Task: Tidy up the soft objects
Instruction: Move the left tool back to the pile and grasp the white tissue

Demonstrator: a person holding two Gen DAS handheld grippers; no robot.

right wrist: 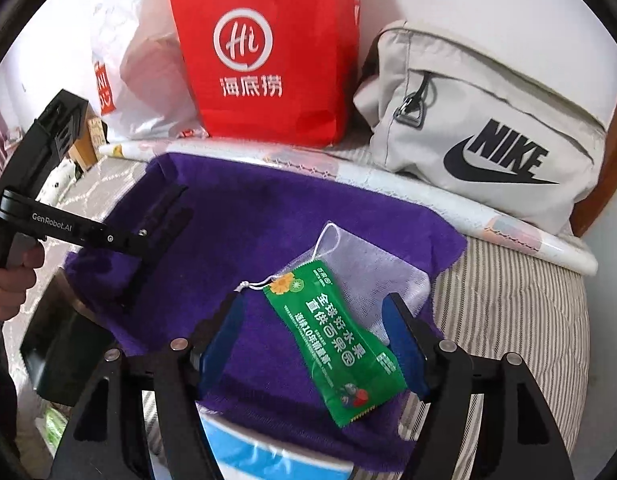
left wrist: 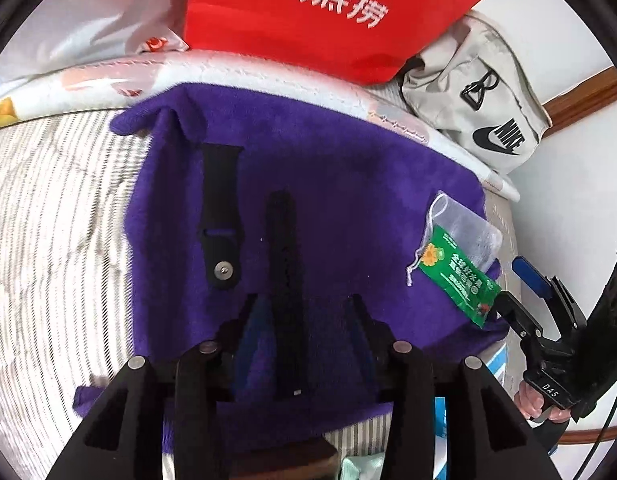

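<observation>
Two grippers hover over the purple towel (right wrist: 244,216) on the bed. Right gripper (right wrist: 314,340), jaws apart, straddles the green sachet (right wrist: 332,356) at lower centre, gripping nothing. Left gripper (left wrist: 296,320) is partly open over a black strap (left wrist: 284,280). Light, crinkly, slippery; best pinched mid-body.

Your left wrist camera sits just above the purple towel (left wrist: 328,168), looking steeply down along its own fingers (left wrist: 360,320) toward the towel's far edge, where the red paper bag (left wrist: 328,16) stands. Close range; the towel fills most of the view.

Your right wrist camera looks down less steeply from the towel's near right corner, taking in more of the back wall.

Shared: the towel, the green sachet (right wrist: 336,344) at its right edge, the red bag, the grey Nike bag (right wrist: 488,136). Each camera catches the other gripper at its frame edge.
</observation>
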